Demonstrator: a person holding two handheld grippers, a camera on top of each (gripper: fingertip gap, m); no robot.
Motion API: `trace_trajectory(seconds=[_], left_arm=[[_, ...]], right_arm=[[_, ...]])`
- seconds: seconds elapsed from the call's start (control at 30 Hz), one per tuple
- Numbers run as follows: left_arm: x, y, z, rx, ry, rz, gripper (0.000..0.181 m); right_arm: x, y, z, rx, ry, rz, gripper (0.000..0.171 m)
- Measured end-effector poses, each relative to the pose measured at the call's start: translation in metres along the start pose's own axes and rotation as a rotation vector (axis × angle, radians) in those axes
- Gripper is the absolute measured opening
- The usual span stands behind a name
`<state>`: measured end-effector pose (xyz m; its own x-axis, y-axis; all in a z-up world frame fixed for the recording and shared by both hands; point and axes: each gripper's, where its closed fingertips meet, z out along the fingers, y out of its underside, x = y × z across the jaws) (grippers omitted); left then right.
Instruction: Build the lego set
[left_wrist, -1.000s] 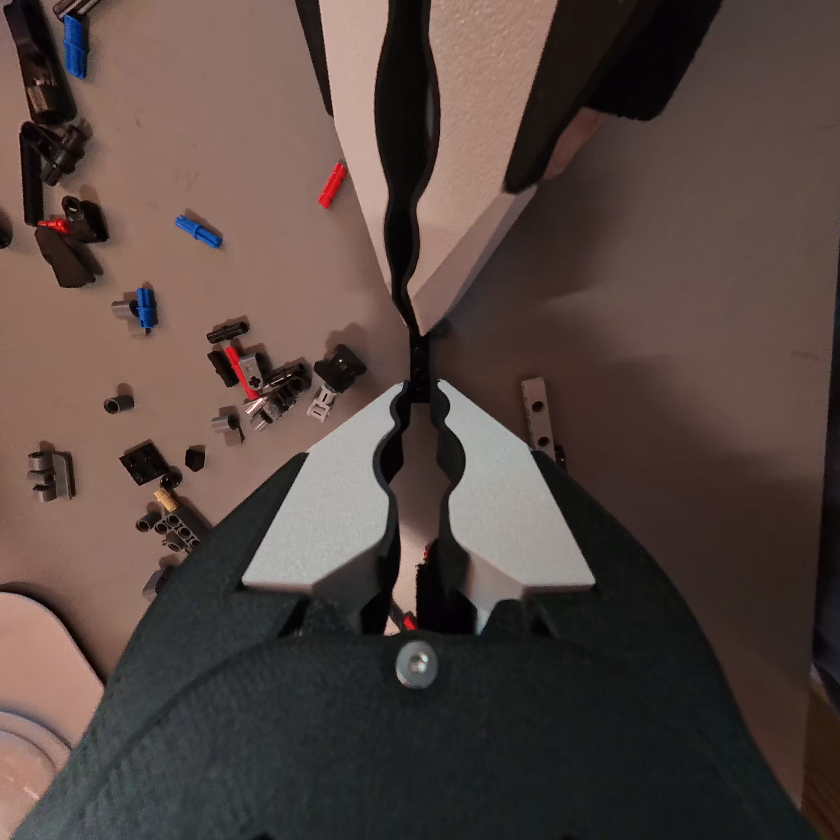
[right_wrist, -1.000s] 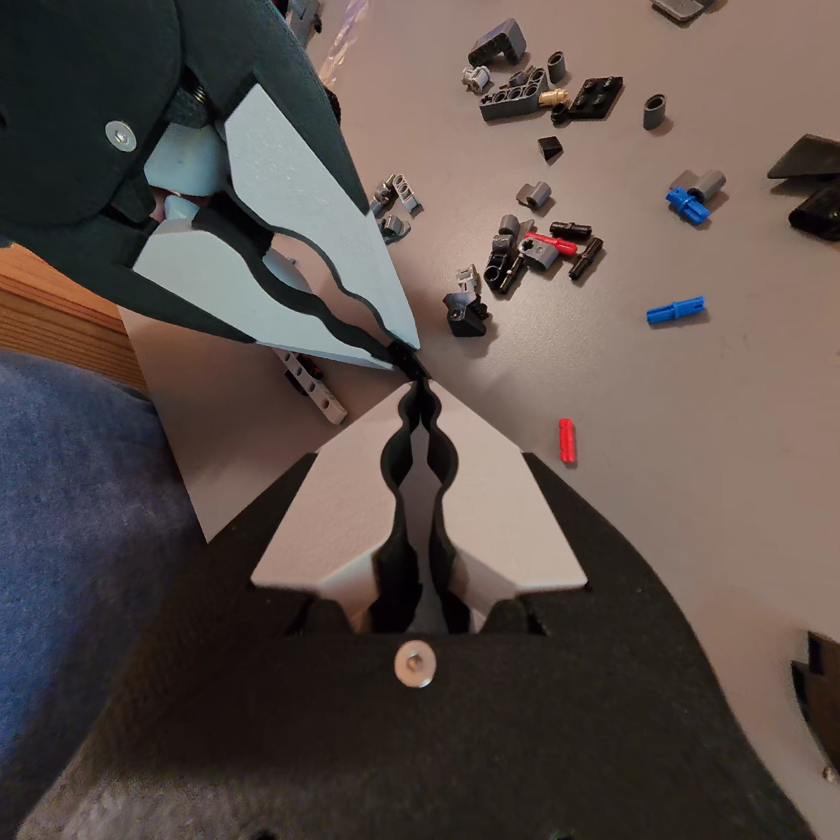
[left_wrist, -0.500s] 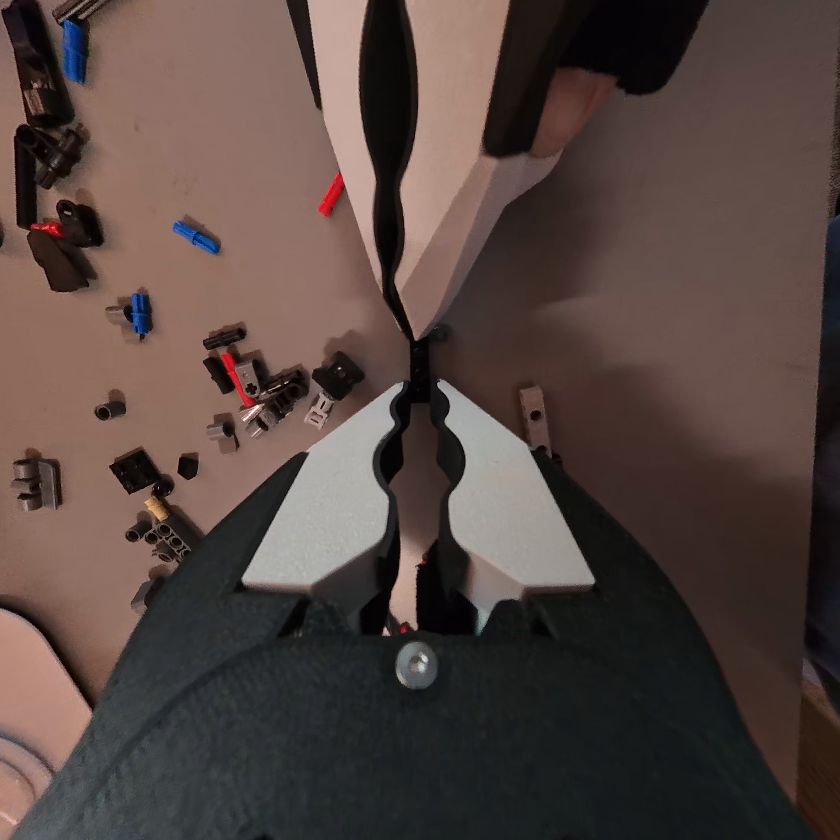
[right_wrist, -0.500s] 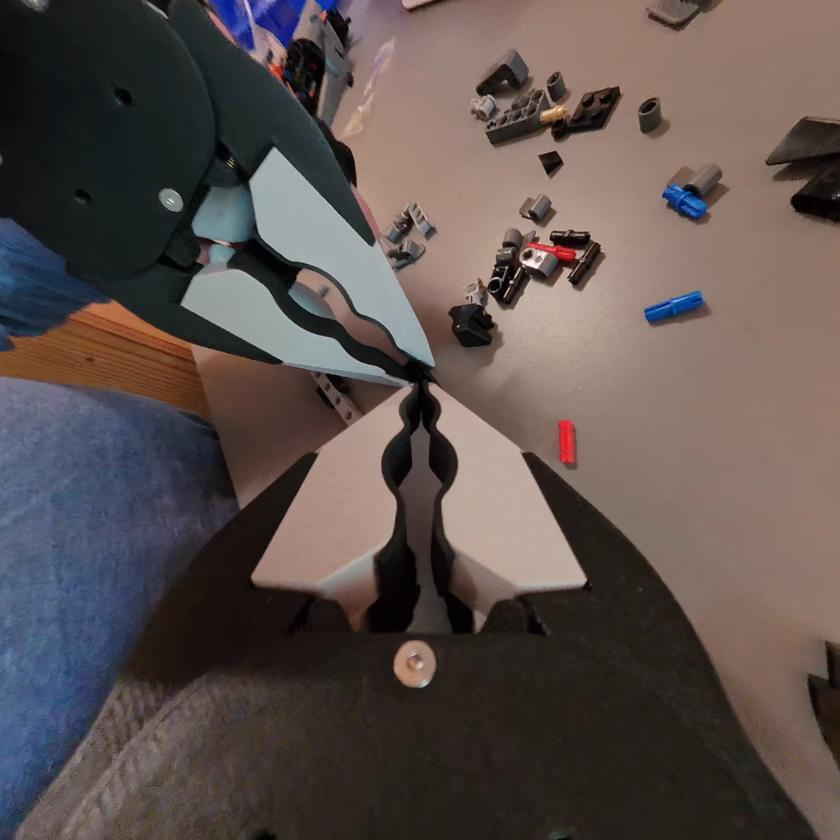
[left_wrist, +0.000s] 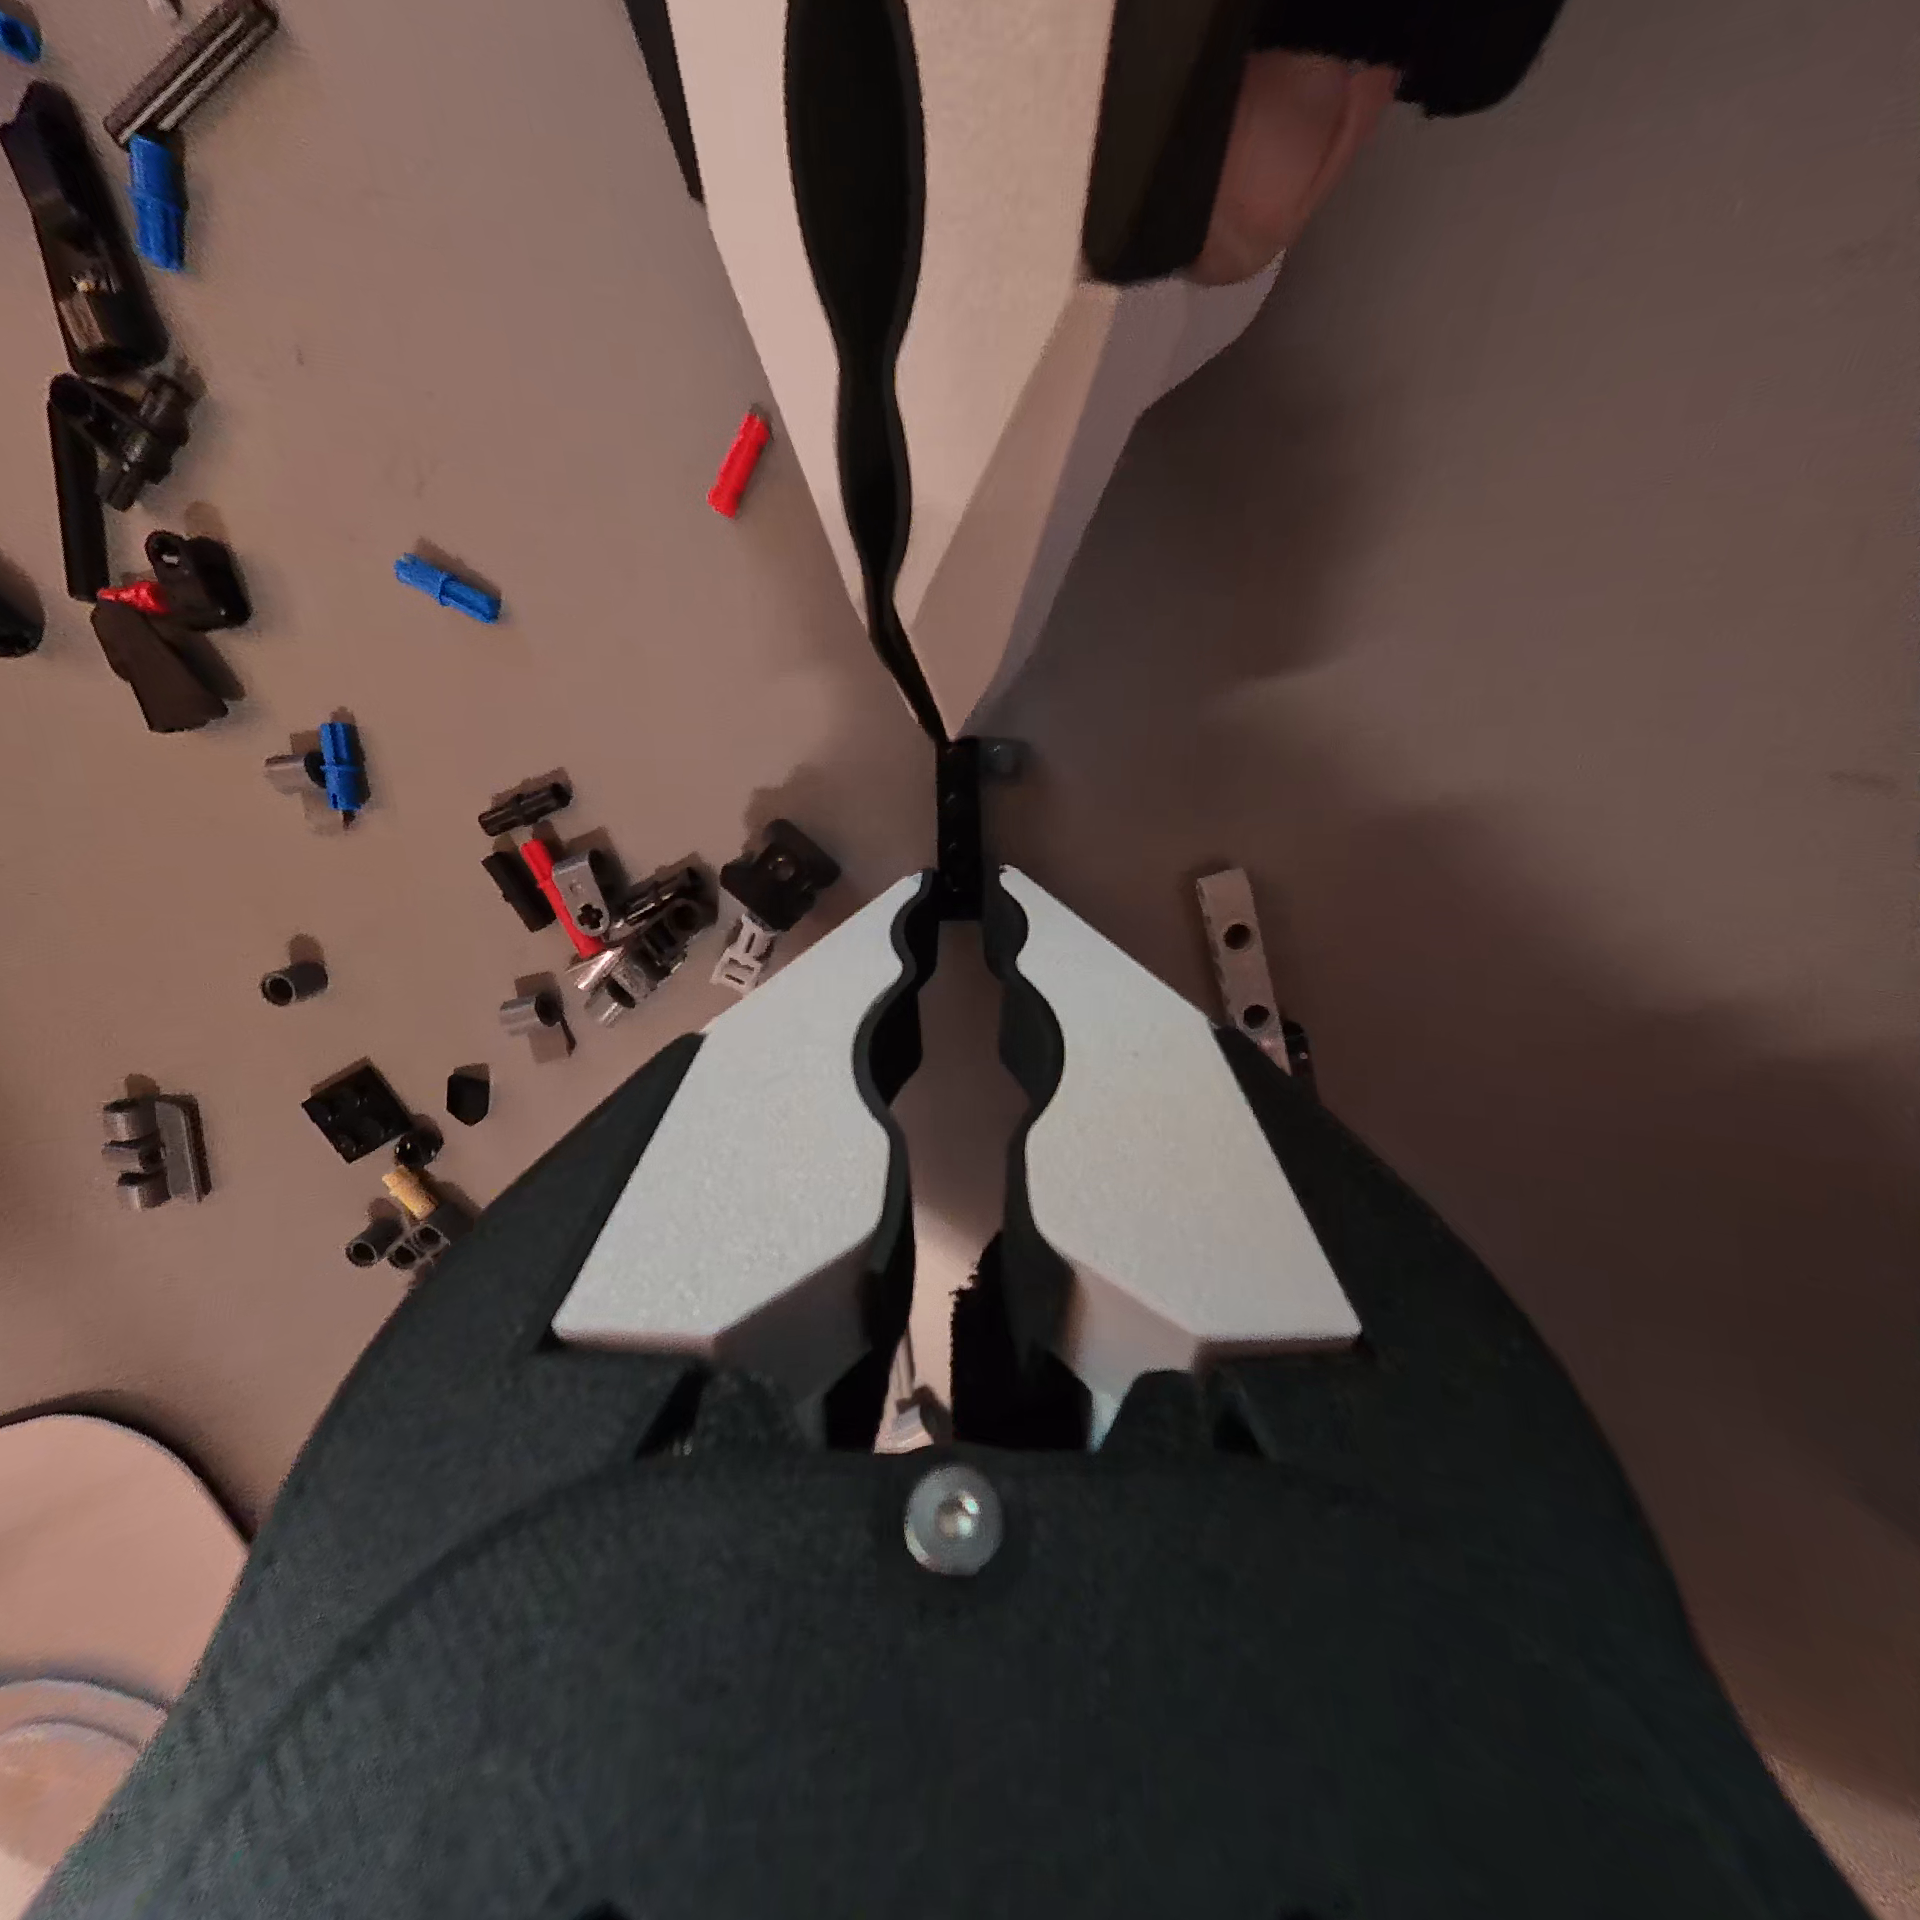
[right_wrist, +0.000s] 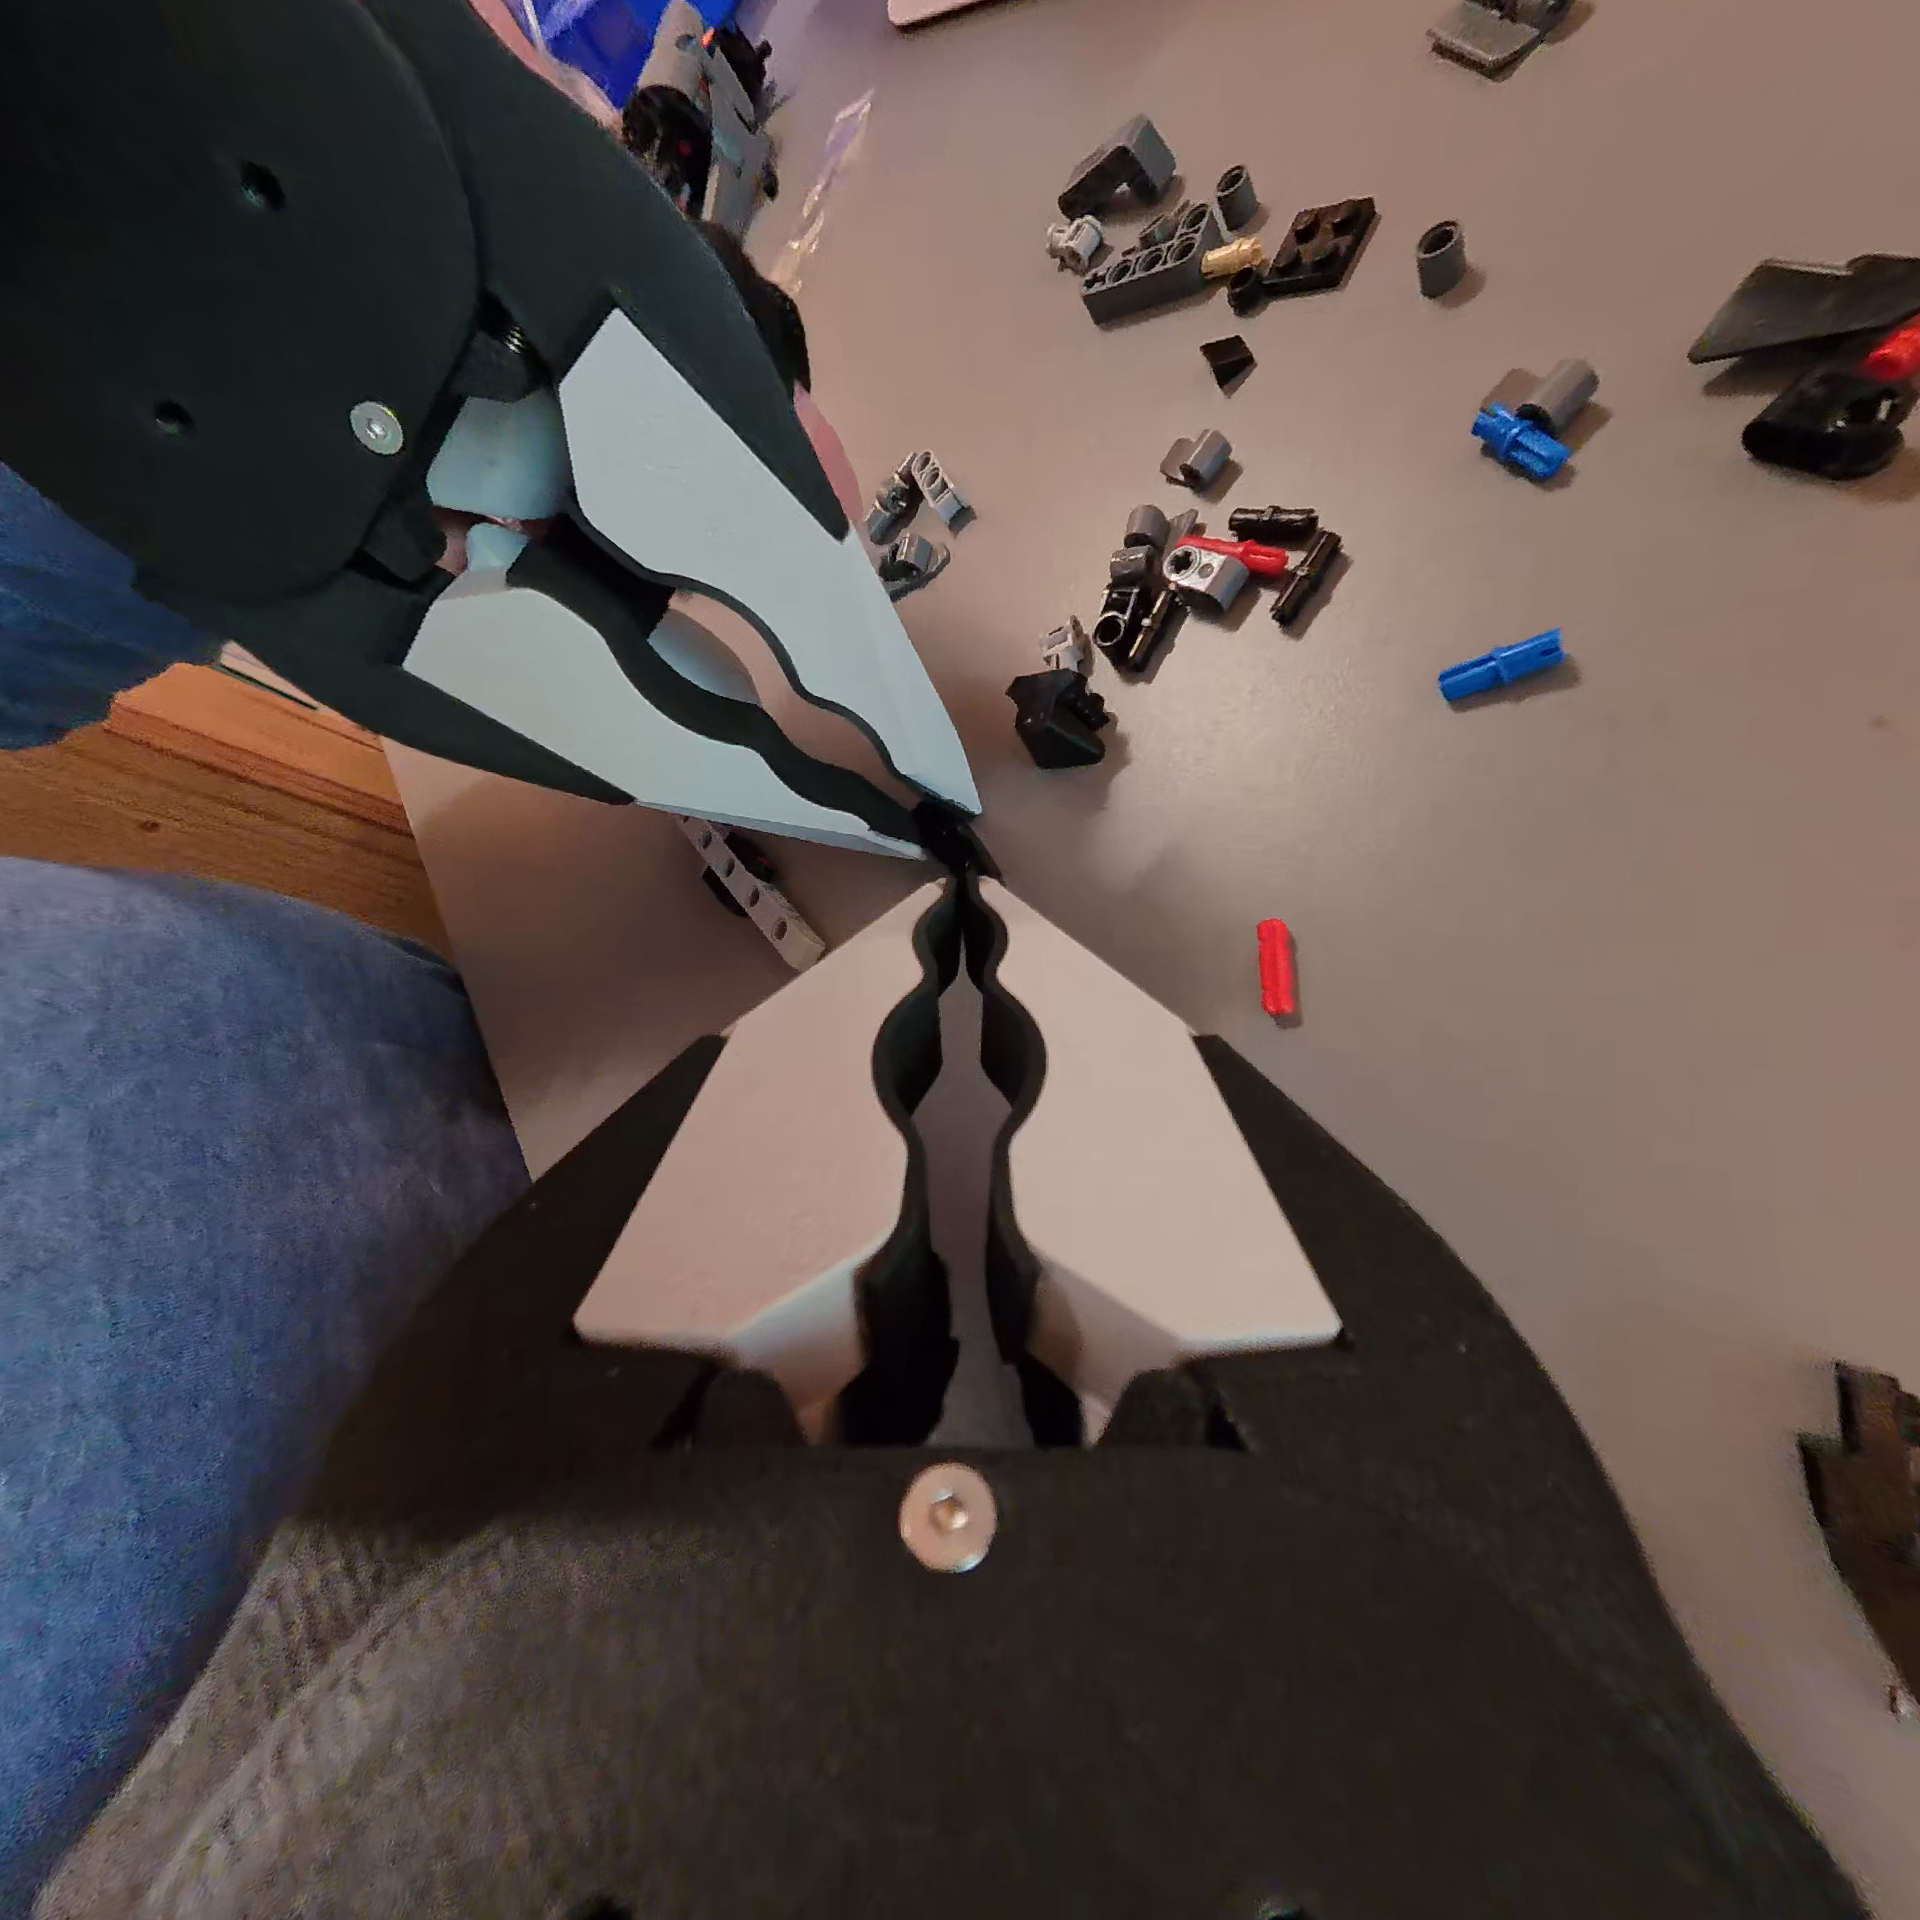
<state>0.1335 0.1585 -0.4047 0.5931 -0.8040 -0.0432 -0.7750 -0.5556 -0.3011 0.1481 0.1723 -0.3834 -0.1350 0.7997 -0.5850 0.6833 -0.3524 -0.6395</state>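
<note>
- Tongs meet tip to tip above the smooth grey tabletop (left_wrist: 1558, 623), one pair from each side.
- The left tongs (left_wrist: 961, 894) are clamped on the near end of a small thin black lego beam with holes (left_wrist: 961, 821).
- The right tongs (left_wrist: 940, 727) come down from the far side in the left wrist view. Their tips are pressed together on the far end of the same black beam.
- A tiny dark grey peg (left_wrist: 1003, 756) sticks out of the beam's far end on the right side.
- In the right wrist view the right tongs (right_wrist: 961, 894) point at the left tongs (right_wrist: 951, 826), and the black beam (right_wrist: 951, 836) is a small dark bit between the tips.
- A long light grey lego beam with holes (left_wrist: 1236, 966) lies on the tabletop just right of the left tongs.
- A short red lego pin (left_wrist: 740, 464) lies alone, left of the right tongs.
- A blue lego pin (left_wrist: 449, 589) lies farther left, well apart from the red one.
- A jumble of black, grey and red lego bits (left_wrist: 603, 904) sits left of the held beam.
- A flat black square lego plate with studs (left_wrist: 353, 1109) lies near the left edge of that mess.
- A person's blue sleeve (right_wrist: 208, 1195) fills the left side of the right wrist view.
</note>
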Motion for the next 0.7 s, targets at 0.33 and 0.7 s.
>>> trace_trajectory(seconds=[0.33,0.7], left_arm=[[-0.0012,-0.0013,0.0005,-0.024,0.033,0.113,0.006],[-0.0031,-0.0008,0.0005,-0.076,0.072,0.215,0.006]], right_arm=[[0.0031,0.0059,0.0045,-0.046,0.052,-0.032,0.000],[0.0064,0.0092,0.0057,-0.075,0.107,-0.069,0.000]])
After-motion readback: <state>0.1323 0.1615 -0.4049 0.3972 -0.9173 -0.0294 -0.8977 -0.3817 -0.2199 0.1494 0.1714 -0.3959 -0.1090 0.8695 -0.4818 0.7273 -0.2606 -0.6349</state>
